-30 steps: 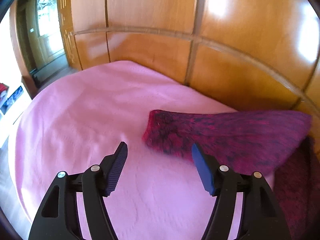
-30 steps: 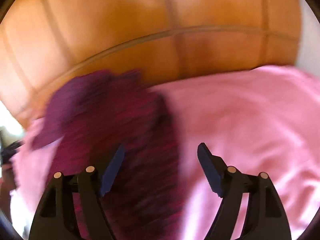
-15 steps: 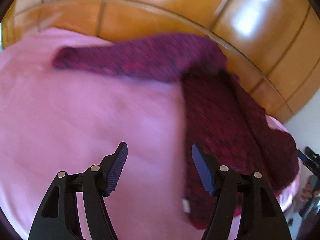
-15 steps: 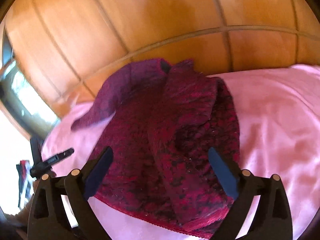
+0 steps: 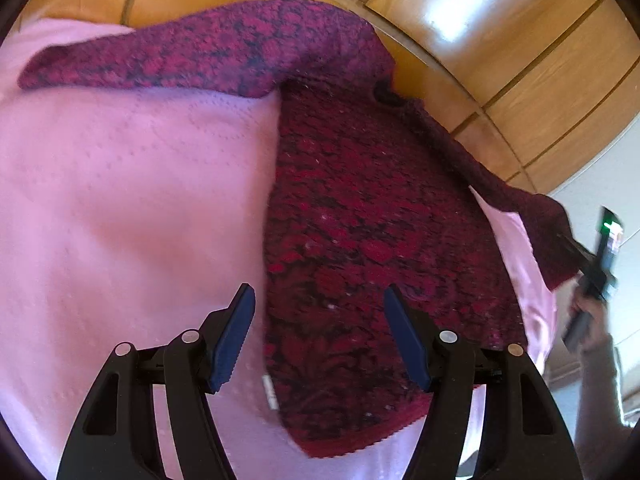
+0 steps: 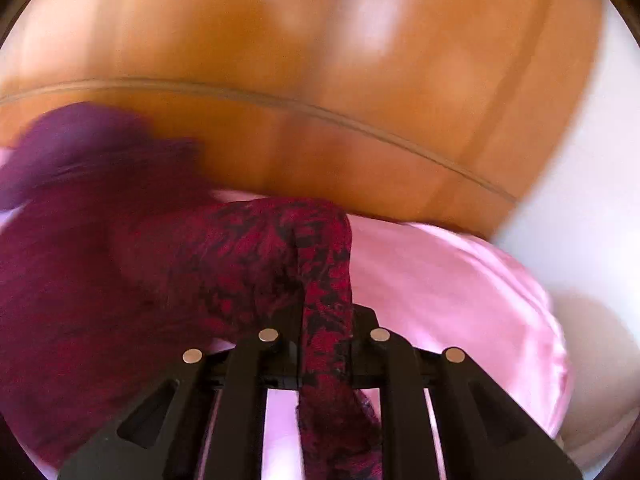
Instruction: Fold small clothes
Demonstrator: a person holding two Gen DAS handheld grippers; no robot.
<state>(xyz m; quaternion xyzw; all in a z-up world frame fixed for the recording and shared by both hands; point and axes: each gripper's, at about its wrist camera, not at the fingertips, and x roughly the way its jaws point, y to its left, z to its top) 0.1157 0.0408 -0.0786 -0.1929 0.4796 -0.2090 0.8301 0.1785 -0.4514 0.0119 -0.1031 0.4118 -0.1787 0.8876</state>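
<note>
Across the middle of the left wrist view, a dark red and black knitted sweater (image 5: pixel 360 216) lies spread on a pink blanket (image 5: pixel 120 200), its body running from the upper centre down to a hem at the lower centre of the frame. One sleeve (image 5: pixel 192 56) stretches flat toward the upper left, and the other sleeve (image 5: pixel 520 208) slants to the right edge, where the right gripper (image 5: pixel 596 264) has hold of its end. The left gripper (image 5: pixel 320 332) sits at the bottom of the frame with its blue-padded fingers (image 5: pixel 234 340) spread wide, holding nothing, above the lower left part of the sweater's body. A small white tag (image 5: pixel 270 392) shows at the sweater's left edge near the hem. Shiny wooden panels (image 5: pixel 500 40) fill the top and upper right. Seen from the right wrist, the right gripper (image 6: pixel 324 332) is clamped on the sleeve (image 6: pixel 324 280), which rises from between the closed fingers at lower centre and bends left into the blurred body of the sweater (image 6: pixel 100 260). Pink blanket (image 6: pixel 460 288) fills the right side, with wooden panels (image 6: pixel 280 60) across the top.
</note>
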